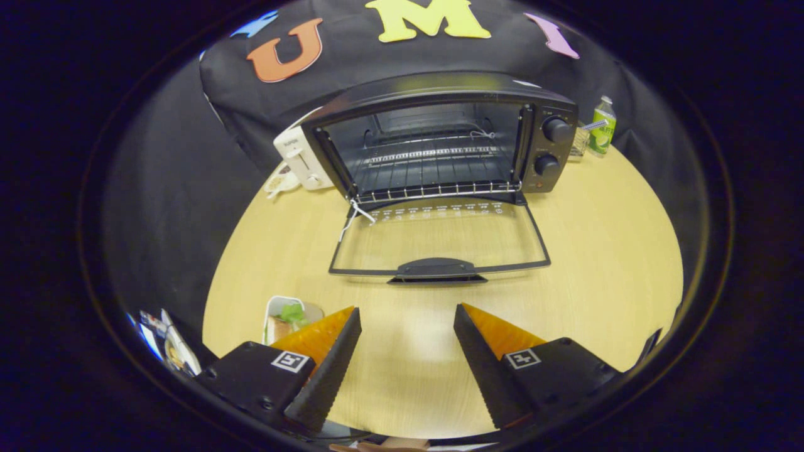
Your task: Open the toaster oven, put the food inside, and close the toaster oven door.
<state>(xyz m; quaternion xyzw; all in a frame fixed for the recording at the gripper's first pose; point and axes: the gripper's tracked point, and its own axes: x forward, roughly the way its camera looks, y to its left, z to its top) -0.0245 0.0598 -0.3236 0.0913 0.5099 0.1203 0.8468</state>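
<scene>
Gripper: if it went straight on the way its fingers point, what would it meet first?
Probably the handle of the toaster oven's lowered door; the open gripper has bare table before that. Height is unclear.

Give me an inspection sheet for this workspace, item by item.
Surface: round wooden table, bare in front of the oven.
Job's things: oven open, door flat on the table, rack bare; food tray beside the left finger.
Clutter: white toaster left of the oven; green bottle to its right.
Grippers: claw open, holding nothing, short of the door.
Cables: white string at the door's left hinge.
Surroundings: black cloth wall.
</scene>
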